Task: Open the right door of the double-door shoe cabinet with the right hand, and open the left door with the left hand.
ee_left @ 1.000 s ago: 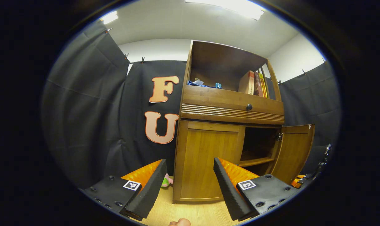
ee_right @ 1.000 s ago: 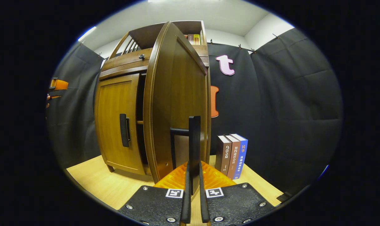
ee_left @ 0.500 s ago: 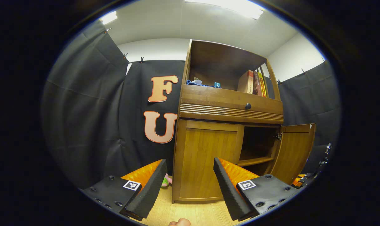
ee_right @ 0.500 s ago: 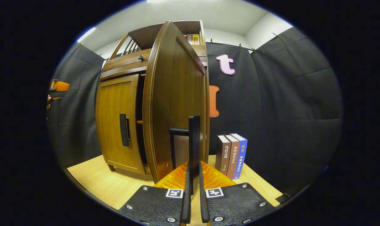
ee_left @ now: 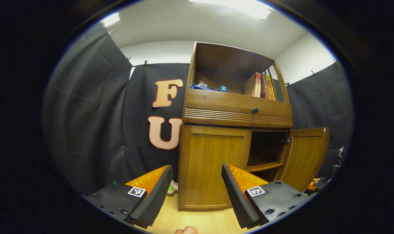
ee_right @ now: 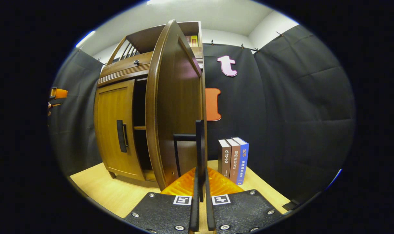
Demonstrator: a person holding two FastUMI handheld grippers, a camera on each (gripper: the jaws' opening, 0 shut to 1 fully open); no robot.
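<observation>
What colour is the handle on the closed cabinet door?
Black. The handle shows best in the right gripper view, against the brown wooden door.

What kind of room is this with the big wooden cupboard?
Probably a small recording booth made to look like a home corner. Black cloth walls hang all around, a wooden shoe cabinet stands on a pale wood floor, and three books stand beside it.

shoe cabinet [ee_left: 216,169]: glossy brown wood | handle [ee_right: 120,136]: matt black | floor [ee_right: 109,191]: pale wood grain
</observation>
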